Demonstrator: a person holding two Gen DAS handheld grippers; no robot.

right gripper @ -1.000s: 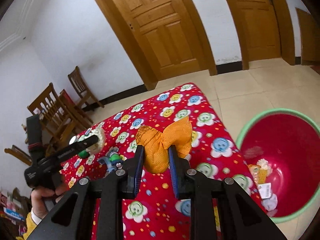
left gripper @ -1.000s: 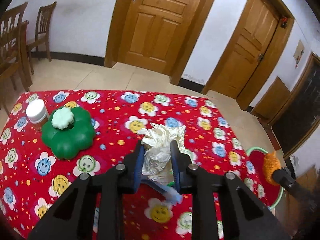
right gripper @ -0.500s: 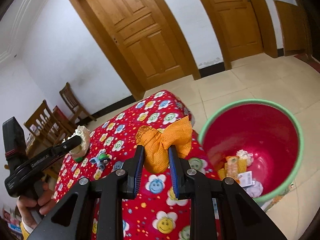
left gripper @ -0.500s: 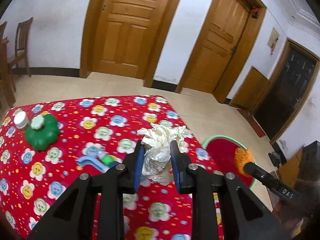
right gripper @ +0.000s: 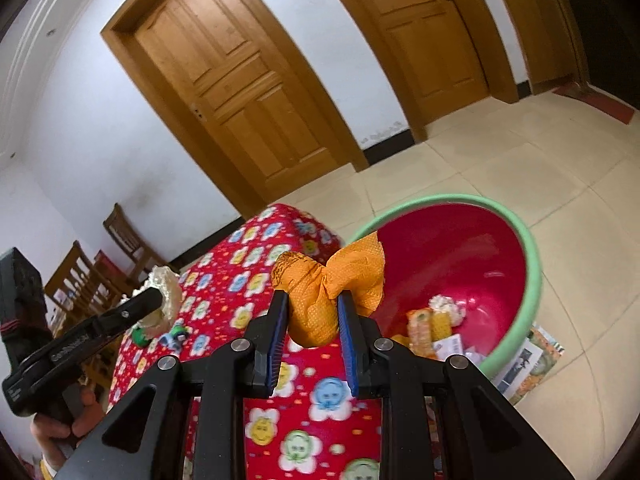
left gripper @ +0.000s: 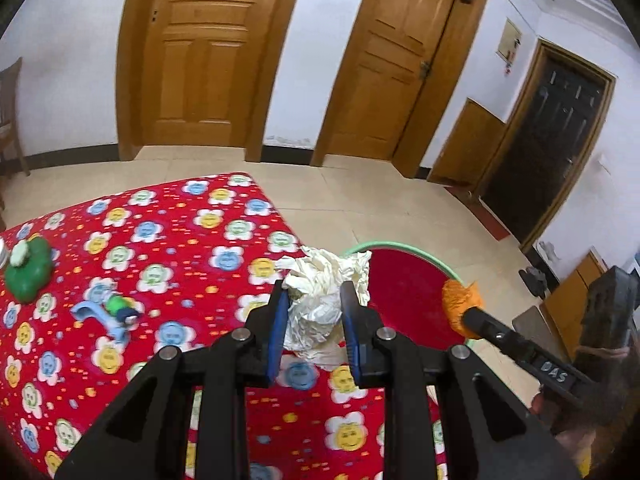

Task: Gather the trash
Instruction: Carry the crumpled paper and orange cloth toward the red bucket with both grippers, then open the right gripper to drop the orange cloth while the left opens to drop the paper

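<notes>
My left gripper is shut on a crumpled white paper wad, held above the right edge of the red flowered table. My right gripper is shut on a crumpled orange napkin, held over the table corner beside the red basin with a green rim. The basin stands on the floor and holds several wrappers. In the left wrist view the right gripper's tip with the orange napkin hangs at the basin's rim. In the right wrist view the left gripper with the white wad is further left.
On the table lie a green flower-shaped container and a blue and green toy. Wooden chairs stand behind the table, doors along the far wall. A printed paper lies under the basin on the tiled floor.
Both grippers have swung rightward from over the table toward the basin, each still holding its wad. The basin now fills more of both views.
</notes>
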